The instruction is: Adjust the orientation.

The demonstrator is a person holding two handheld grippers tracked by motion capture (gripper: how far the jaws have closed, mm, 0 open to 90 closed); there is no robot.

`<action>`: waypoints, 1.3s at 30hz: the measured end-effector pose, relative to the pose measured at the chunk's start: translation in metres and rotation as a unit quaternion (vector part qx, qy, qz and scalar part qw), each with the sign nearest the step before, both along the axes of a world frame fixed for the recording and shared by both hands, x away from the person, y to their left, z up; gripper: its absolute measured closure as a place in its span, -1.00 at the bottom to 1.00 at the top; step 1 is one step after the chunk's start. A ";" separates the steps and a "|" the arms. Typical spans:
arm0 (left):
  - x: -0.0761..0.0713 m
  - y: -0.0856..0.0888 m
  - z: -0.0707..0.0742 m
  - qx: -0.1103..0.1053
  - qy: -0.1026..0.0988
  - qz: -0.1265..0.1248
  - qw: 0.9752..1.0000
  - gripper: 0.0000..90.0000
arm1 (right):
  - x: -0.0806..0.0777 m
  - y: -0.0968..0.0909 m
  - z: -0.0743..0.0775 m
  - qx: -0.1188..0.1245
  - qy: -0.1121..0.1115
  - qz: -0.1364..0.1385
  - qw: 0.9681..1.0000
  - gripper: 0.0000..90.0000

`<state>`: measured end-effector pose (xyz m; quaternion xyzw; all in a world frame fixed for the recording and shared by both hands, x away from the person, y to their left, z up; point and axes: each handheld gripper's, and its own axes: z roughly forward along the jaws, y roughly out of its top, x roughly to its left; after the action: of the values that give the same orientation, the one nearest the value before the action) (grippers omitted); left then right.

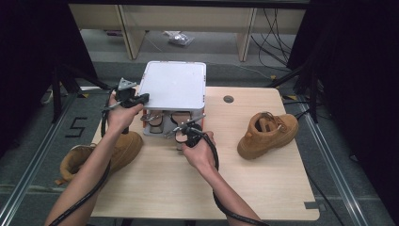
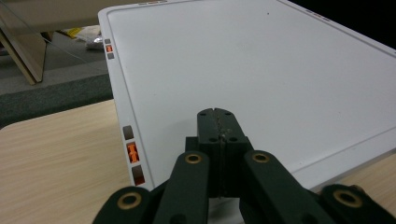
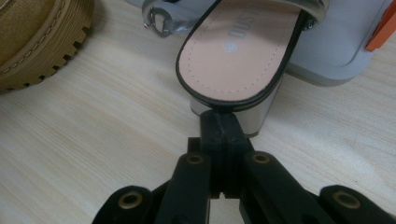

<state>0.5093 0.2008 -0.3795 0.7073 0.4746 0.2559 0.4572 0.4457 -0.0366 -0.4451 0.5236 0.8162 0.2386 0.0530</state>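
Fingers of both grippers were closed with nothing between them. Nearest, the right gripper (image 3: pixel 218 122) had its tips against the heel of a sandal (image 3: pixel 238 51) that poked out of the near side of a grey shoe box (image 1: pixel 174 96). Farther left, the left gripper (image 2: pixel 219 122) rested over the box's flat lid (image 2: pixel 261 70). One tan boot (image 1: pixel 267 133) stood at the right, another (image 1: pixel 106 155) at the table's (image 1: pixel 197 188) left edge.
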 end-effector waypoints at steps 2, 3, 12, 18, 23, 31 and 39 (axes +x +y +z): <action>0.000 0.000 0.000 0.001 0.000 0.000 1.000 1.00 | 0.001 0.001 0.000 0.001 0.000 -0.006 1.000 1.00; 0.000 0.000 0.000 0.001 0.000 0.000 1.000 1.00 | 0.001 0.001 0.000 0.001 0.000 -0.006 1.000 1.00; 0.000 0.000 0.000 -0.001 0.000 0.000 1.000 1.00 | 0.004 0.002 0.003 0.014 -0.006 -0.019 1.000 1.00; 0.000 0.000 0.000 0.000 0.000 0.000 1.000 1.00 | 0.005 0.003 0.004 0.011 -0.004 -0.023 1.000 1.00; 0.000 0.000 0.000 0.001 0.002 0.001 1.000 1.00 | 0.005 0.006 0.005 0.041 -0.007 -0.031 0.999 1.00; 0.000 0.000 0.000 -0.001 0.002 -0.001 1.000 1.00 | 0.007 0.010 0.000 0.043 -0.007 -0.038 0.998 1.00; 0.000 0.000 0.000 0.000 0.002 -0.001 1.000 1.00 | 0.013 0.012 -0.001 0.038 -0.016 -0.048 0.998 1.00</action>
<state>0.5092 0.2005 -0.3793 0.7082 0.4744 0.2539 0.4570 0.4587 -0.0243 -0.4457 0.5602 0.7793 0.2747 0.0579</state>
